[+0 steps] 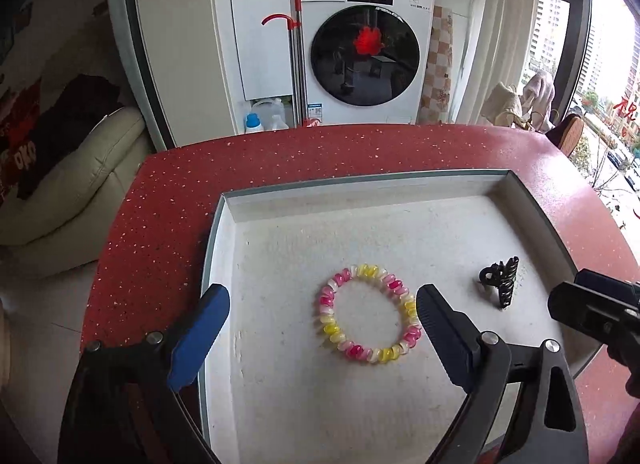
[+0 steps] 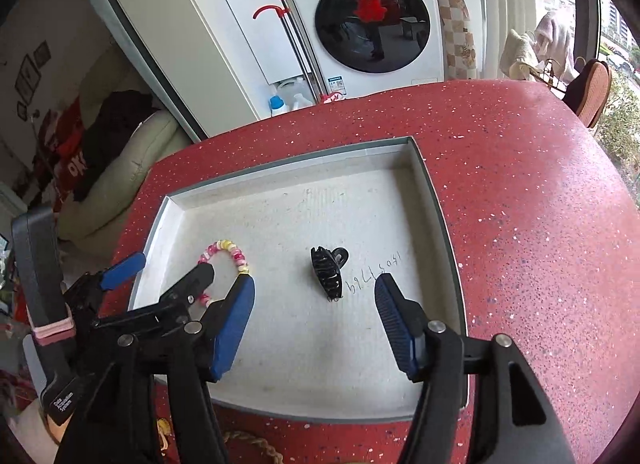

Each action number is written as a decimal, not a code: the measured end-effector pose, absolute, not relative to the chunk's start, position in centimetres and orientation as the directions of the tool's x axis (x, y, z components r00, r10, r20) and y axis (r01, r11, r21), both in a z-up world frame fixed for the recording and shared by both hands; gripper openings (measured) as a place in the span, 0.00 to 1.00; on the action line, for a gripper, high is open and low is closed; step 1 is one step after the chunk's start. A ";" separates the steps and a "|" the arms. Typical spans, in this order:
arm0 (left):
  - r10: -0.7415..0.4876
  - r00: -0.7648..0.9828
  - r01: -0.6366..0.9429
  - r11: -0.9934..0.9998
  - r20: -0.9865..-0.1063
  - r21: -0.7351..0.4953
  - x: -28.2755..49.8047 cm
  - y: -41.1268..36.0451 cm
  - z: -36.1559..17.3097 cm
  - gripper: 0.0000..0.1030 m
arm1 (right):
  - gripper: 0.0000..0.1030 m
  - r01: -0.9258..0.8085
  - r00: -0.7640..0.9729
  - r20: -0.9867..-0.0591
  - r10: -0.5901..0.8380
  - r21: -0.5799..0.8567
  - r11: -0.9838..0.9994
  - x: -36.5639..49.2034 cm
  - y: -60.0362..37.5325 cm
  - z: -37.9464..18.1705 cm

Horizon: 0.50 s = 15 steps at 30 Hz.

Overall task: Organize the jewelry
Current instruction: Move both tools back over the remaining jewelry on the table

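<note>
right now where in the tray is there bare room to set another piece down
The far half of the tray, behind the bead bracelet and black hair claw, is bare. So is the near strip. The middle, around both pieces and the open grippers, is crowded.

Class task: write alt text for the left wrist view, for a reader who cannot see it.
A pink, yellow and white bead bracelet lies flat in a shallow white tray on a red speckled counter, between the fingers of the open left claw. A black hair clip lies to its right, in the same tray.
</note>
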<state>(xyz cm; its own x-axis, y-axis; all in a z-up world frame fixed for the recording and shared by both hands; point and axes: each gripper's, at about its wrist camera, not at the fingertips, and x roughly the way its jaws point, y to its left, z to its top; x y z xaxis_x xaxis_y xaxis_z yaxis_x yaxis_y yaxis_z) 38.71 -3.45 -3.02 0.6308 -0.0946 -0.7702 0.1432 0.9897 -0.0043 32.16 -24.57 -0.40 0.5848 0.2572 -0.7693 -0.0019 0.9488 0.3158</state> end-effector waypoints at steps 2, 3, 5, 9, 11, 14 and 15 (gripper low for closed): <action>-0.099 0.624 0.148 0.989 -0.775 -0.008 38.4 -3.4 -2.4 1.00 | 0.70 0.001 0.596 -0.759 0.263 0.328 0.945 31.1 -24.7 0.0; -0.100 0.629 0.148 0.989 -0.771 -0.007 38.0 -3.3 -2.0 1.00 | 0.70 0.005 0.597 -0.757 0.264 0.333 0.943 30.8 -24.8 0.2; -0.106 0.649 0.146 0.989 -0.754 -0.014 37.0 -2.9 -1.1 1.00 | 0.72 0.007 0.604 -0.748 0.274 0.349 0.937 29.8 -24.8 0.7; -0.135 0.664 0.131 0.989 -0.736 -0.064 34.7 -1.7 0.5 1.00 | 0.79 0.008 0.620 -0.734 0.278 0.360 0.933 27.8 -24.9 1.4; -0.154 0.658 0.125 0.988 -0.737 -0.094 33.7 -1.1 0.9 1.00 | 0.90 0.027 0.637 -0.728 0.254 0.350 0.936 26.7 -25.0 1.7; -0.178 0.665 0.133 0.984 -0.725 -0.119 32.0 -0.4 1.7 1.00 | 1.00 0.042 0.654 -0.706 0.272 0.393 0.919 25.0 -25.5 1.8; -0.182 0.669 0.135 0.983 -0.720 -0.123 31.4 -0.2 1.8 1.00 | 1.00 0.051 0.657 -0.703 0.272 0.401 0.915 24.5 -25.6 1.9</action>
<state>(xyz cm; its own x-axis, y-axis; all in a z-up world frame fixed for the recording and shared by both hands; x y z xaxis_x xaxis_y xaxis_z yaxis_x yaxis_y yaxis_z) 31.41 -0.21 1.84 0.6693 -0.1816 -0.7204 0.1348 0.9833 -0.1226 24.54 -25.62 1.87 0.6573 0.2717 -0.7030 0.0509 0.9147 0.4010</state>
